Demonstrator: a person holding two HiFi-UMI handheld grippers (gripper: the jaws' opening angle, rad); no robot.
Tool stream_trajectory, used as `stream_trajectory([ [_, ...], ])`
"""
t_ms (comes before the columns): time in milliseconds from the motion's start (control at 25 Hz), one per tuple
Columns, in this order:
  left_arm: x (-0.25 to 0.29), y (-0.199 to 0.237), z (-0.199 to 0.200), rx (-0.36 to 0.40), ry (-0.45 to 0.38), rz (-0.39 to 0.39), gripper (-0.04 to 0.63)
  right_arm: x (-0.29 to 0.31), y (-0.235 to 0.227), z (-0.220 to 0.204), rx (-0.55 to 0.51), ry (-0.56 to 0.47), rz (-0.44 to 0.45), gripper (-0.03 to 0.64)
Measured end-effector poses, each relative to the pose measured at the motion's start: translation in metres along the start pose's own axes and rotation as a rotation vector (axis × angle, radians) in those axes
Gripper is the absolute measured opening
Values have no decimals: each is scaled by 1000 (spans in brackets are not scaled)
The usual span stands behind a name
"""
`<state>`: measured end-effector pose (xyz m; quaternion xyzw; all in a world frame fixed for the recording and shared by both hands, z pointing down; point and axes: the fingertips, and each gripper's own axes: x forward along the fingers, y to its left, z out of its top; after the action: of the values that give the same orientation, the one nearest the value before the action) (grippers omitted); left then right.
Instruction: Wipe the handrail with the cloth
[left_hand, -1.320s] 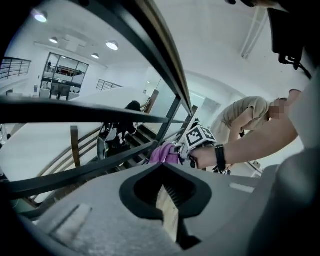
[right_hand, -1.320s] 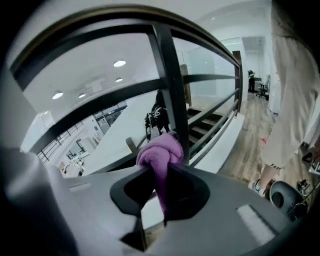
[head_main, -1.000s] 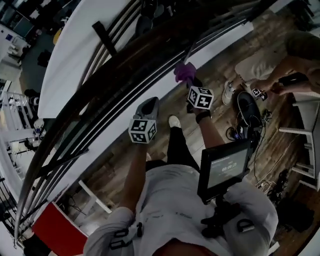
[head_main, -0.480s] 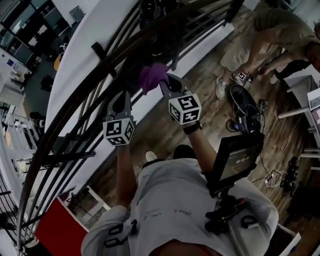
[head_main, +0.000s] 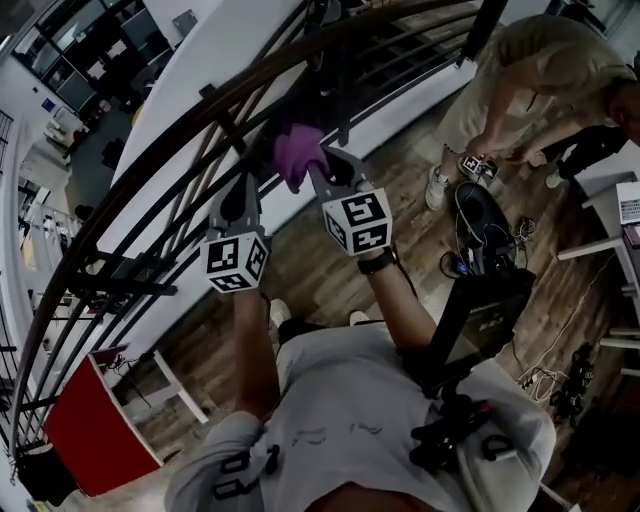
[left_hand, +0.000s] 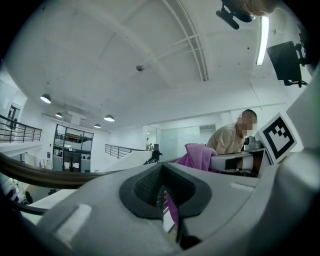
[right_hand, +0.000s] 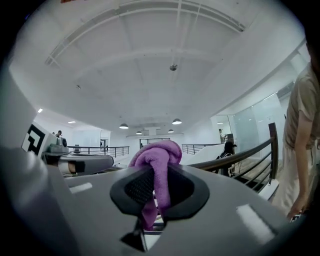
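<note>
Cloth (head_main: 297, 152) farther left along diagonal handrail (head_main: 160, 145)

— What's on the wood floor (head_main: 305, 268)?
— Cables (head_main: 478, 232), beside a stooping person (head_main: 520, 70) (beige shirt).
— And lower left?
— A red board (head_main: 95, 435) near a white frame (head_main: 185, 385). Overhead, round lamps (right_hand: 176, 121) on a white ceiling (right_hand: 150, 60).

Cloth (head_main: 297, 152): plain purple. Left hand-held gripper (head_main: 245, 185) and right hand-held gripper (head_main: 316, 165): grey bodies, black jaw pads, cubes patterned with black-and-white square markers. Handrail (right_hand: 240, 153): dark brown. Floor (head_main: 400, 150): brown wood planks. Panel (head_main: 90, 440) at lower left: red. Shirt (head_main: 340, 420): light grey.
</note>
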<state>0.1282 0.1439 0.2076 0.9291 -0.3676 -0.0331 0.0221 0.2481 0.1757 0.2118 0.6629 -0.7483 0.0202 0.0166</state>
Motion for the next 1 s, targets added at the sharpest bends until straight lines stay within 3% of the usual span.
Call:
stream_trajectory([
  [240,-12,-49,6,-21,19,34,-2,-46,-17,14,28,0,32,48],
  [520,-8,-60,42,-14,3,51,-2,-51,-15,51,29,-25,61,48],
  [640,-16,-75,39,-3,-8,81,-2,-64,-19,52,21,-44,91,48],
  [760,-36,-62,22,-1,-17,110,-2,-63,2,35,16,-49,107,48],
  [1000,-63,-35,38,1,-38,130,-2,-54,41,46,17,-61,126,48],
])
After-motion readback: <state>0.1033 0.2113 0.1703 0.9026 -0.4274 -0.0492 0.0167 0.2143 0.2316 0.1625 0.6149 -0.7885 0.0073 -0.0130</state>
